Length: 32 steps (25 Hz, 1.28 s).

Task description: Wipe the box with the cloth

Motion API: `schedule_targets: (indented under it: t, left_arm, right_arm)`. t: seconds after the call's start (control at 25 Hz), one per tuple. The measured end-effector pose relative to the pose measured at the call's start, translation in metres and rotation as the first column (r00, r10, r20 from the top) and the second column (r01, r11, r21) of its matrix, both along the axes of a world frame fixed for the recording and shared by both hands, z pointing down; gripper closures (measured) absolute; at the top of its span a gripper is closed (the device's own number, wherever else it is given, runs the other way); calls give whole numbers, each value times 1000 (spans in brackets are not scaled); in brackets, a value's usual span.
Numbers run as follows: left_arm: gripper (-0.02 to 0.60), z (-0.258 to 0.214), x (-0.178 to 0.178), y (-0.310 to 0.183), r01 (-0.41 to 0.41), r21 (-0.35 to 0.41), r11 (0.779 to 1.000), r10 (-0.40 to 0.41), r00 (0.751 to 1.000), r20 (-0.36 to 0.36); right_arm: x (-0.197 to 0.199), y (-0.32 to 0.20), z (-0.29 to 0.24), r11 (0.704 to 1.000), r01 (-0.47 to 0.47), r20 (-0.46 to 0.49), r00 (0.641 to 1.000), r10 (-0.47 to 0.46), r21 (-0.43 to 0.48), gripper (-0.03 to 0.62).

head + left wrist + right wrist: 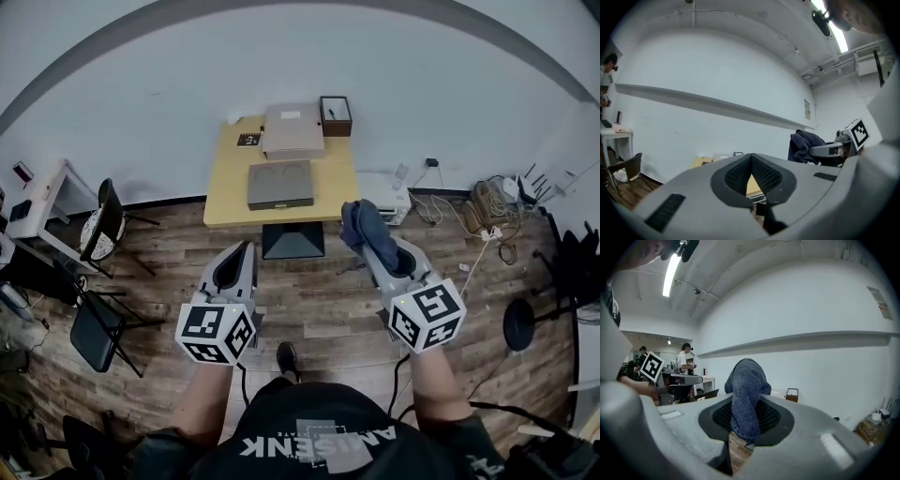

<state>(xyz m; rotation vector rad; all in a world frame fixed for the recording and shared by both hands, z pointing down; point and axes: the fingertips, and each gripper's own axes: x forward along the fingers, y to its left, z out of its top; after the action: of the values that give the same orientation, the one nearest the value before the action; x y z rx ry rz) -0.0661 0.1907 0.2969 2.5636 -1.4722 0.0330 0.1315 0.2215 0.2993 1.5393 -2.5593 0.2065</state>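
Observation:
A flat grey box [280,184] lies in the middle of a small wooden table [225,192] ahead of me. Behind it rest a beige box [293,131] and a small dark open box [336,115]. My right gripper [367,236] is held over the floor, well short of the table, shut on a dark blue cloth [362,223]. In the right gripper view the cloth [746,390] bulges up between the jaws. My left gripper [246,251] is level with it, jaws closed and nothing in them. The left gripper view shows the cloth [804,145] off to the right.
Wooden floor lies between me and the table. Black chairs [101,223] and a white desk [39,202] stand at the left. A white unit [384,192], cables [489,208] and a round black stand [525,324] are at the right. People [684,357] stand far off.

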Motion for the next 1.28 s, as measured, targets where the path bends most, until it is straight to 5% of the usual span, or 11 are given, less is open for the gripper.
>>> schedule_targets:
  t: [0.64,1.28]
  left_arm:
    - [580,9,-54,-126,-63,-12,998,63,998,4]
    - [580,23,-43,-236,52,-25,998,-52,999,18]
  right_arm:
    - [-46,-116,3,998,-68,-31,997,68,-8,518]
    - [-14,-245,16,1000,5,-17,1000,-5,-14,517]
